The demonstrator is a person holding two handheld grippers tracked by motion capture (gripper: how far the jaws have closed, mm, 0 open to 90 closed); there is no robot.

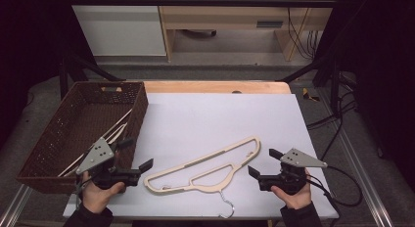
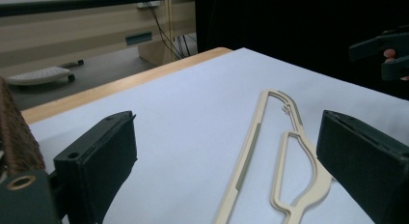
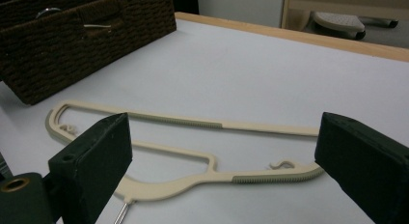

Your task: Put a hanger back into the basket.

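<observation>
Cream clothes hanger (image 1: pixel 205 170) lies flat between both grippers: left gripper (image 1: pixel 136 158), jaws spread and empty, at its 9 o'clock; right gripper (image 1: pixel 262 162), apparently spread too, at 3 o'clock.

I see a cream plastic hanger (image 1: pixel 205 168), matt, with ribbed grip strips and a shiny metal hook (image 1: pixel 226 203), on a smooth white sheet (image 1: pixel 215 119) over wood; beside it, a rough brown woven basket (image 1: pixel 80 129).

A cream hanger (image 1: pixel 205 169) with a silver hook is seen on a white sheet (image 1: pixel 215 119); the woven basket (image 1: pixel 73 134) is dark brown, the desk (image 1: pixel 215 86) edge light wood
</observation>
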